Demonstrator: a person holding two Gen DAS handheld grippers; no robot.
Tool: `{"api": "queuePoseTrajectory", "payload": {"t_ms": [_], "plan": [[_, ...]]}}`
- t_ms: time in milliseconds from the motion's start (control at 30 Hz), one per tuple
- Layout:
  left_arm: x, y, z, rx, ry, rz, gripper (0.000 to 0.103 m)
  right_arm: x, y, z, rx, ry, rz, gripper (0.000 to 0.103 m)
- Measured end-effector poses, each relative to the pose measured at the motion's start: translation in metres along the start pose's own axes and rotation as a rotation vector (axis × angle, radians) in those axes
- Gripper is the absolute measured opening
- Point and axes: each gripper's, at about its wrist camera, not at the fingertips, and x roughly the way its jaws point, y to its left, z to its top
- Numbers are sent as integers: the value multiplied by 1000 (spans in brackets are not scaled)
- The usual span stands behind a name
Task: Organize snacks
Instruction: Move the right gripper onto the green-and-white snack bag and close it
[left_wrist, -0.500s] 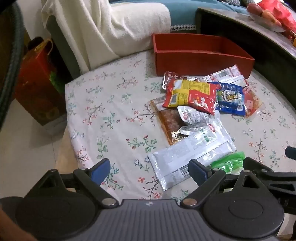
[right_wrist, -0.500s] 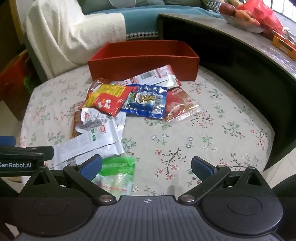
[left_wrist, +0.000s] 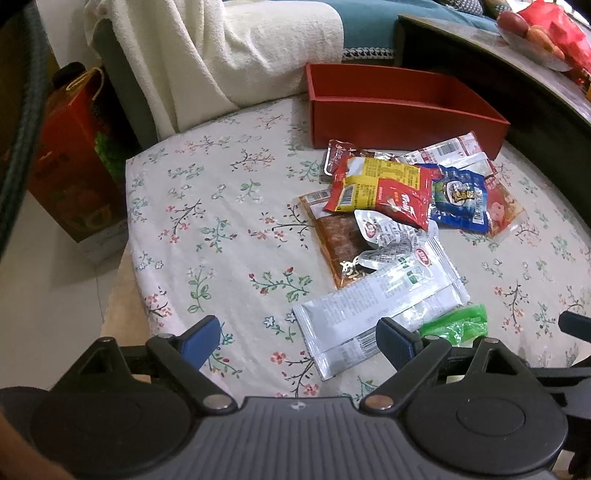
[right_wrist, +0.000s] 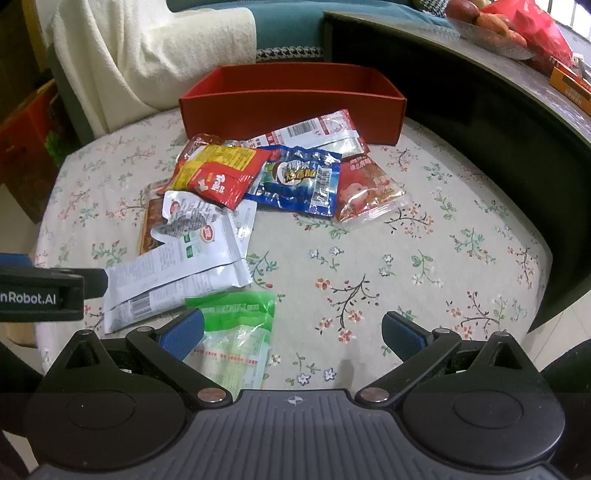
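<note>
Left wrist: my left gripper (left_wrist: 297, 341) hangs over the near edge of the table (left_wrist: 207, 236), jaws spread wide, nothing between them. Snacks (left_wrist: 399, 221) lie in a loose overlapping pile mid-table, none in the red box (left_wrist: 402, 118) yet, which I judge is the target bin since it sits open-topped just behind the pile. White pack (left_wrist: 380, 306) is nearest, one corner just ahead of my right-hand pad. Left half of the cloth is bare, so there's room to swing in from that side. Table edge drops off close on the left.

Right wrist: right gripper (right_wrist: 291, 332) also wide open and empty, angled down at the cloth. Green pack (right_wrist: 236, 328) lies partly under its left pad, probably the easiest first pick. Open cloth to the right; dark counter (right_wrist: 480, 122) walls off that side, so I'd keep lifts short.
</note>
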Motion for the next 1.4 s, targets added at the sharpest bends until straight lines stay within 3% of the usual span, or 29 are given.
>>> {"api": "queuePoseTrajectory", "payload": {"t_ms": [400, 733, 1133, 1400], "plan": [[-3, 1, -1, -8, -26, -14, 86, 1, 9, -6, -31, 26, 13, 103], [-1, 4, -2, -9, 14, -7, 86, 7, 17, -11, -64, 55, 7, 103], [0, 10, -3, -36, -5, -31, 86, 22, 27, -20, -123, 115, 1, 100], [3, 12, 0, -41, -16, -45, 86, 35, 15, -20, -31, 192, 53, 103]]}}
